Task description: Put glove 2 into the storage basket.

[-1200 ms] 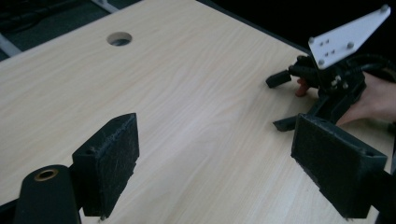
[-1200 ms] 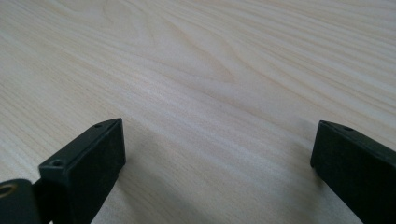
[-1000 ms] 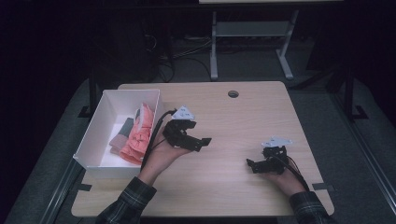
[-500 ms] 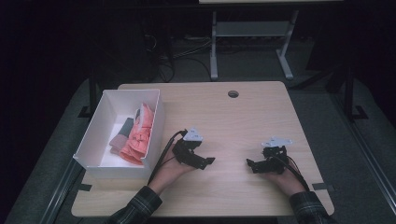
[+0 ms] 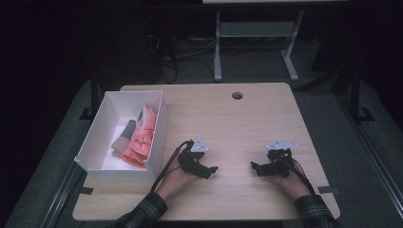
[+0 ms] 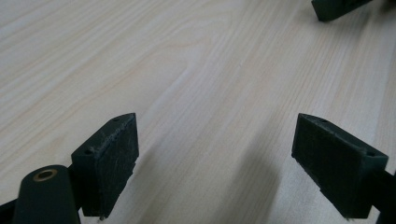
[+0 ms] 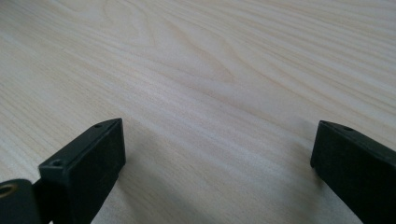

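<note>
Wooden table (image 5: 228, 118) bears both grippers (fingers spread), tips facing inward.

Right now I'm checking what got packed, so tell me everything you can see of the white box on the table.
The white rectangular open-topped box, cardboard by its look, sits upright at the left edge of the light wooden table, lying slightly askew. Inside lies crumpled salmon-pink cloth against its right wall, with a grey piece beside it. The left gripper rests just right of it, not touching.
</note>
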Demonstrator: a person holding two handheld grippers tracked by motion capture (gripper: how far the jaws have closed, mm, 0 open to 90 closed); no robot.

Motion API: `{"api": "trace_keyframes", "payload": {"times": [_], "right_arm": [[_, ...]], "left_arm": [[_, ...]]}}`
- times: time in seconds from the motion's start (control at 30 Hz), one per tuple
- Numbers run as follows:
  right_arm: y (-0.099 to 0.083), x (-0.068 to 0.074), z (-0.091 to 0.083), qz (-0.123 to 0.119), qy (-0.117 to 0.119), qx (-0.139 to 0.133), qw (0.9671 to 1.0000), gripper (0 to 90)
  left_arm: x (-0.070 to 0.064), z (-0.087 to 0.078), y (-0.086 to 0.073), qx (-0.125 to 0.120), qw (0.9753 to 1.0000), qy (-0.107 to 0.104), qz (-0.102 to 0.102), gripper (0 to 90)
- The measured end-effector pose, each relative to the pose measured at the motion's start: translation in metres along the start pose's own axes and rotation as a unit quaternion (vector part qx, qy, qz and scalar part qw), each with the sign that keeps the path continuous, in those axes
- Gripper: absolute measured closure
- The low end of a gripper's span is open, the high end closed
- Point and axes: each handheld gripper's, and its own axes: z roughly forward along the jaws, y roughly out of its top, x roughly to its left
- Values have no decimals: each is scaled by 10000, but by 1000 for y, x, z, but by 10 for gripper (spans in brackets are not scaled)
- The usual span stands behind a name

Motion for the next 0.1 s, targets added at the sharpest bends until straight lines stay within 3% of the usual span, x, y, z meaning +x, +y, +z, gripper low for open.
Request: {"api": "trace_keyframes", "payload": {"times": [0.1], "right_arm": [[0, 0, 0, -3, 0, 2, 10000, 27]], "left_arm": [[0, 2, -3, 69, 10000, -45, -2, 141]]}}
